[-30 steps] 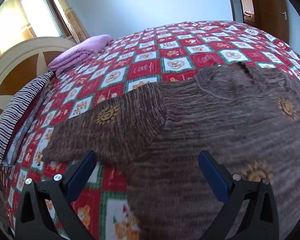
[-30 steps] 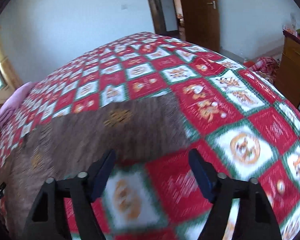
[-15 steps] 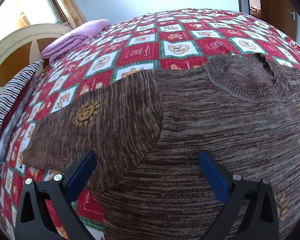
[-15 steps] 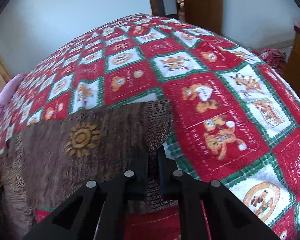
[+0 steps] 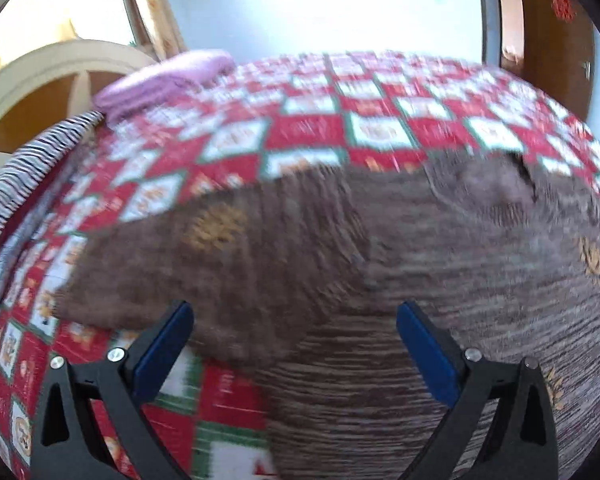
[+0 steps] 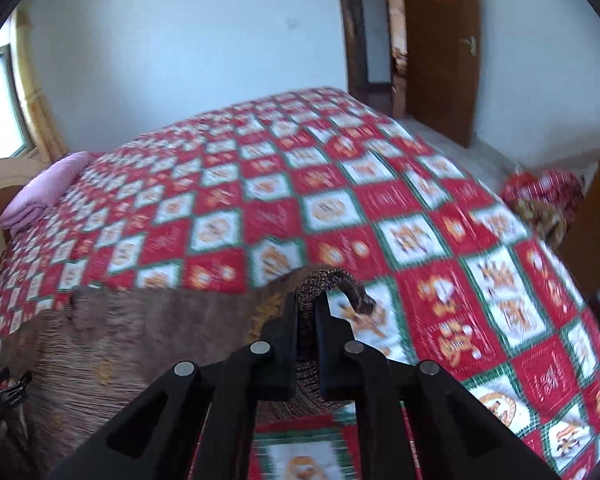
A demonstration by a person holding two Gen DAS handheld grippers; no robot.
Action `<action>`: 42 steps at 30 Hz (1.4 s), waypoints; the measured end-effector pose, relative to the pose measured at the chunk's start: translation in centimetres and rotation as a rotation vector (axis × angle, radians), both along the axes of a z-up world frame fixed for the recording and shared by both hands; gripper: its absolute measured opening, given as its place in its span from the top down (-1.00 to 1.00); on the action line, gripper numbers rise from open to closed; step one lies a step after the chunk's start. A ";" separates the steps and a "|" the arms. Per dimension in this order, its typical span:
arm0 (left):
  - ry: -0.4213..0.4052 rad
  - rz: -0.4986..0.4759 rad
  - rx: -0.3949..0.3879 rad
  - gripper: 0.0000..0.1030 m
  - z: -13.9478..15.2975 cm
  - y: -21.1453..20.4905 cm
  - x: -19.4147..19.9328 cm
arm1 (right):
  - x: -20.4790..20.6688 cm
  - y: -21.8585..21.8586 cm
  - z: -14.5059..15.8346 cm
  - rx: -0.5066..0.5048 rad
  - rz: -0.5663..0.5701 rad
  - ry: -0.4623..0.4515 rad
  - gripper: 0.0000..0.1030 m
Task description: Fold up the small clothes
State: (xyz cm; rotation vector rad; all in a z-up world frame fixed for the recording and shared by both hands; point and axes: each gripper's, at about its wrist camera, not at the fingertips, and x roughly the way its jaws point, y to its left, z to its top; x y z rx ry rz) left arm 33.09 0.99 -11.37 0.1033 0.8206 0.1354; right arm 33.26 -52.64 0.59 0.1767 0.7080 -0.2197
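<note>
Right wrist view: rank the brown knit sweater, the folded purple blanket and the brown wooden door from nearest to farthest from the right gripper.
1. Brown knit sweater: its cuff is pinched in the right gripper.
2. Folded purple blanket: far left, by the headboard.
3. Brown wooden door: beyond the bed, upper right.

A home bedroom — a bed (image 6: 340, 208) under a red-and-white patchwork quilt fills the frame, a wooden door (image 6: 440, 48) stands upper right, and a curtained window (image 5: 52, 8) glows upper left.
</note>
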 end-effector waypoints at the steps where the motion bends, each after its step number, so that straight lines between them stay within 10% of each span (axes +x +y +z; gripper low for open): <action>1: -0.011 0.006 -0.002 -1.00 0.2 0.4 -0.1 | 0.1 0.8 0.5 -0.006 0.013 -0.006 0.88; 16: 0.047 0.071 -0.184 -1.00 -1.4 5.7 -0.5 | 2.1 16.1 4.8 -0.092 0.258 -0.023 0.87; 27: 0.071 0.079 -0.218 -1.00 -3.2 5.8 -0.7 | 7.6 27.7 -3.4 0.046 0.437 0.034 0.84; 31: 0.076 0.076 -0.207 -1.00 -3.4 5.6 -0.7 | 9.4 30.9 -10.3 0.233 0.502 0.180 -0.04; 36: 0.058 0.069 -0.227 -1.00 -3.2 5.9 -1.2 | 6.6 30.4 -10.4 0.180 0.574 0.174 -0.04; 42: 0.046 0.068 -0.251 -1.00 -3.2 6.2 -1.2 | 7.2 24.1 -8.6 0.108 0.384 0.141 -0.04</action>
